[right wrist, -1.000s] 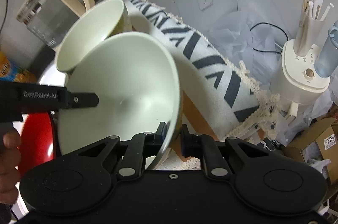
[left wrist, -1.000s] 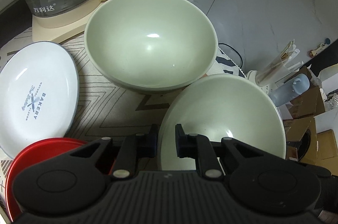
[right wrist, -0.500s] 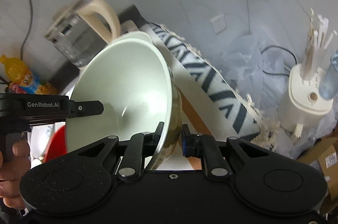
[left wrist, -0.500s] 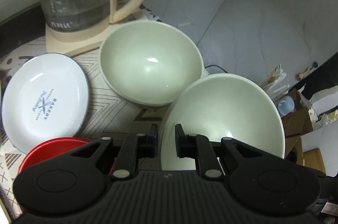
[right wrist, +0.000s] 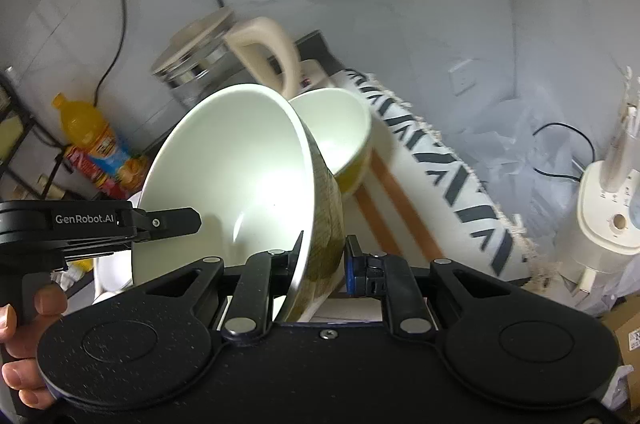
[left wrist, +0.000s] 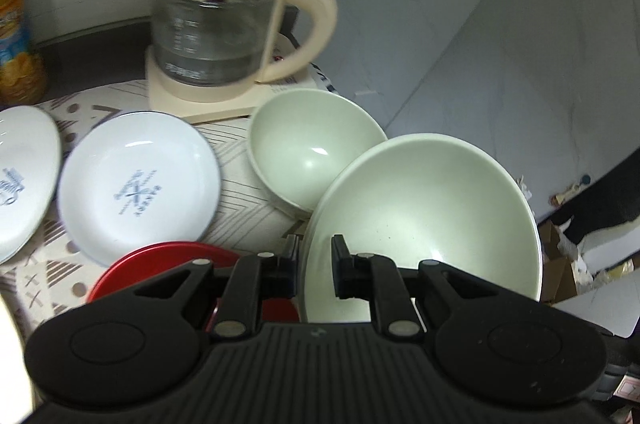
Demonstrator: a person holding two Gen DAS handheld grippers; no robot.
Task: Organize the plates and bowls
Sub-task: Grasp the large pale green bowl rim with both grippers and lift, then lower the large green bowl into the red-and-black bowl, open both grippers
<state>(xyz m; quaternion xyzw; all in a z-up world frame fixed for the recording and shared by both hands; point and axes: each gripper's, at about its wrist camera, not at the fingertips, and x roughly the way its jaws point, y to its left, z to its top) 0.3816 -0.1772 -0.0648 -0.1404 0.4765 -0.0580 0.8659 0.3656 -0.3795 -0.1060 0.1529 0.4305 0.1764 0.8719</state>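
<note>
A pale green bowl [left wrist: 424, 216] is lifted and tilted above the table. My left gripper [left wrist: 314, 264] is shut on its near rim. My right gripper [right wrist: 322, 256] is shut on its opposite rim, and the bowl [right wrist: 240, 180] fills the middle of the right wrist view. A second green bowl [left wrist: 312, 148] sits on the patterned cloth behind it and also shows in the right wrist view [right wrist: 336, 132]. Two white plates [left wrist: 136, 184] [left wrist: 20, 176] and a red plate [left wrist: 160, 264] lie to the left.
A glass kettle [left wrist: 224, 24] on a cream base stands at the back. An orange drink bottle [left wrist: 16, 36] stands at the far left. A rolled striped cloth [right wrist: 440, 160] marks the table's right edge. A white appliance [right wrist: 604, 228] and boxes are beyond it.
Both grippers have lifted the held bowl up and back from the table. The second bowl and the kettle now look farther away. More plates have come into view.
</note>
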